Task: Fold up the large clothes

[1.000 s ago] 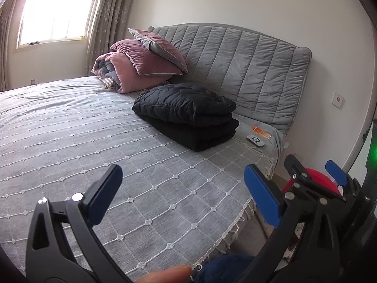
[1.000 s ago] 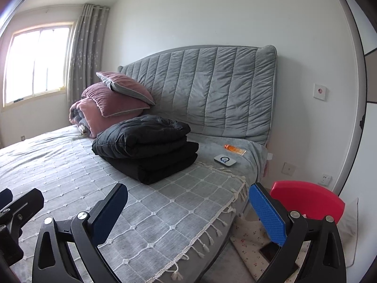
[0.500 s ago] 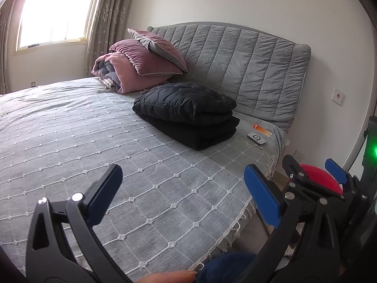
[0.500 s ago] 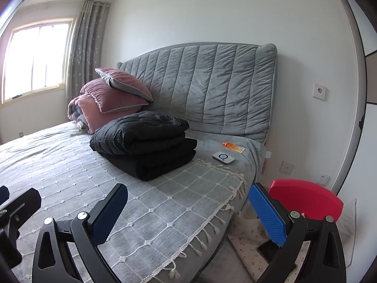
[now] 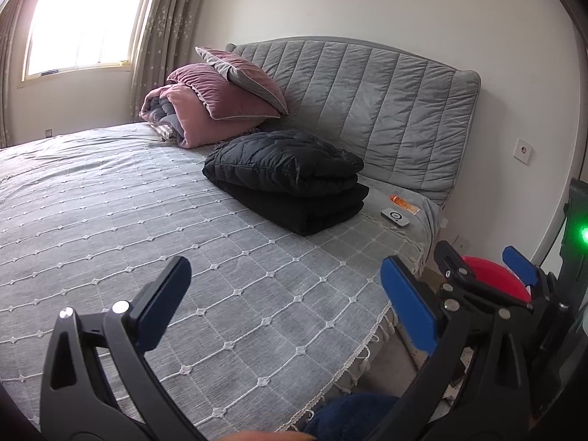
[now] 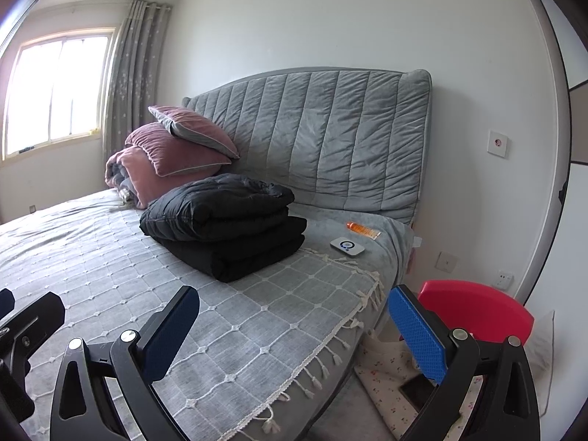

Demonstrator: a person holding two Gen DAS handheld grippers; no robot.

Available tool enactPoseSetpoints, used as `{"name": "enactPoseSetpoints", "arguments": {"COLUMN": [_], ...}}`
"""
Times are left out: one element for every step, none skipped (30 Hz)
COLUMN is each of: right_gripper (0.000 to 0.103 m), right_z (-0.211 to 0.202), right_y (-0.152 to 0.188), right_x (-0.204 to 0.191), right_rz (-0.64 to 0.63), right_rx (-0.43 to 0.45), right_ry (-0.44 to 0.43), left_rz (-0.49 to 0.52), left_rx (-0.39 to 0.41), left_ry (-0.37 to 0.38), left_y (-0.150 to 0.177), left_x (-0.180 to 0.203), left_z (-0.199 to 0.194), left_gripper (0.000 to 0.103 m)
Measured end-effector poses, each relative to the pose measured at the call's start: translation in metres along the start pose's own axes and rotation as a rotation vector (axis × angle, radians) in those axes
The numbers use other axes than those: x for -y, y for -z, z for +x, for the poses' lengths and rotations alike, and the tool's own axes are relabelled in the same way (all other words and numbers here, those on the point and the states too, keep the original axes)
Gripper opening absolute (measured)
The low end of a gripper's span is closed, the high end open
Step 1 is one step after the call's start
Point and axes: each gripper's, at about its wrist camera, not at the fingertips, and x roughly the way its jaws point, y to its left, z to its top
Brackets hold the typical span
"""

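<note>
Grey quilted bedspread (image 5: 154, 198) carries a folded black puffer jacket (image 5: 290, 176) near the headboard; left gripper (image 5: 284, 299) and right gripper (image 6: 294, 325), cut off below, gape wide, empty.

A bedroom with plain white walls (image 6: 330, 18). A bed (image 5: 110, 220) under a grey quilted cover with a fringed edge fills most of the view; its padded grey headboard (image 6: 330, 136) stands against the wall. Pink and grey pillows (image 5: 228, 92) are piled at the far corner of the bed — beside the window (image 5: 81, 14), where bright daylight comes in past a grey curtain (image 6: 132, 73). A socket (image 6: 498, 143) sits on the wall right of the headboard. A red chair (image 6: 474, 308) stands on the floor by the bed's edge.
</note>
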Motion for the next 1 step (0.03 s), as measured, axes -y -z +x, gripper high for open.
{"name": "enactPoseSetpoints", "arguments": {"right_gripper": [0.103], "right_z": [-0.0002], "right_y": [0.0001], "right_x": [-0.0001], "right_rz": [0.000], "right_rx": [-0.001], "right_ry": [0.000], "left_rz": [0.004], "left_rx": [-0.001], "left_ry": [0.004], "left_y": [0.0000], "left_x": [-0.0001], "left_z": [-0.0002], "left_gripper": [0.103]}}
